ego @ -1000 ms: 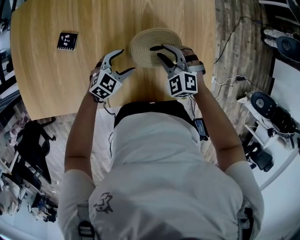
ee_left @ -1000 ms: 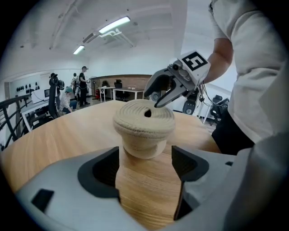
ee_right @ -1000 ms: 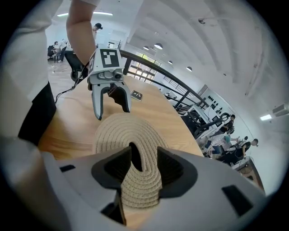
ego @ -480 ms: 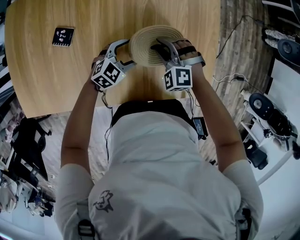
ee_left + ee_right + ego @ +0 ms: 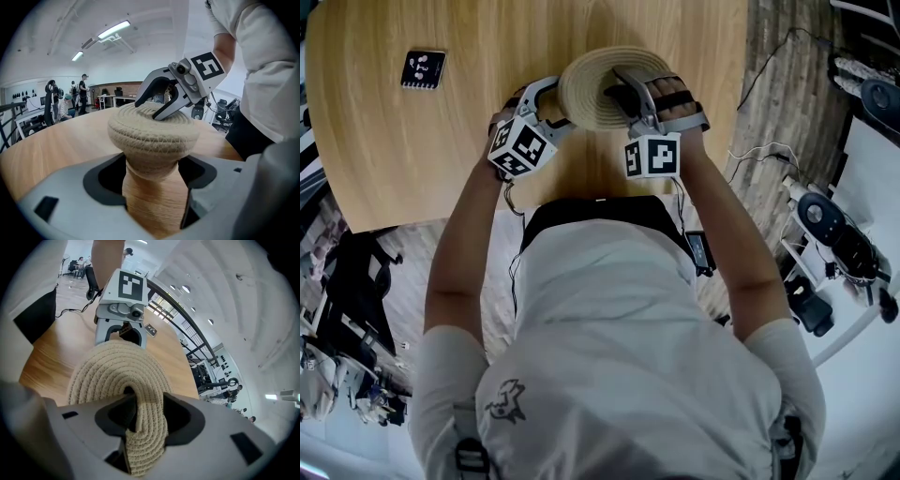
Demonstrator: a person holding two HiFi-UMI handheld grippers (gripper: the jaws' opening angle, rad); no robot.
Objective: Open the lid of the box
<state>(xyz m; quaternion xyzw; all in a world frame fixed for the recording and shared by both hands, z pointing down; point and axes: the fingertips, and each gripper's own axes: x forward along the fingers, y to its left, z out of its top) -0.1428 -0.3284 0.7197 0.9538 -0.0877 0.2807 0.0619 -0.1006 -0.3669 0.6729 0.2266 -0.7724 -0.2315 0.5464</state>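
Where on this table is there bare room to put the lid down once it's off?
Bare wood lies between the black marker card and the woven box, and along the near left edge of the table, this side of the card. It is crowded around the box, where the person's forearms reach in.

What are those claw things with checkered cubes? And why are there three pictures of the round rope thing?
A person holds a tool called a gripper in each hand; the checkered cubes are part of them. One picture comes from a camera on the person's head, looking down. The other two come from cameras riding on the grippers. On the wooden table sit a round woven box, lid on, and a small black card. The left gripper has its jaws either side of the box's lower part; I can't tell whether it squeezes. The right gripper is over the lid; its jaws have just been opening, with the lid's raised handle between them.
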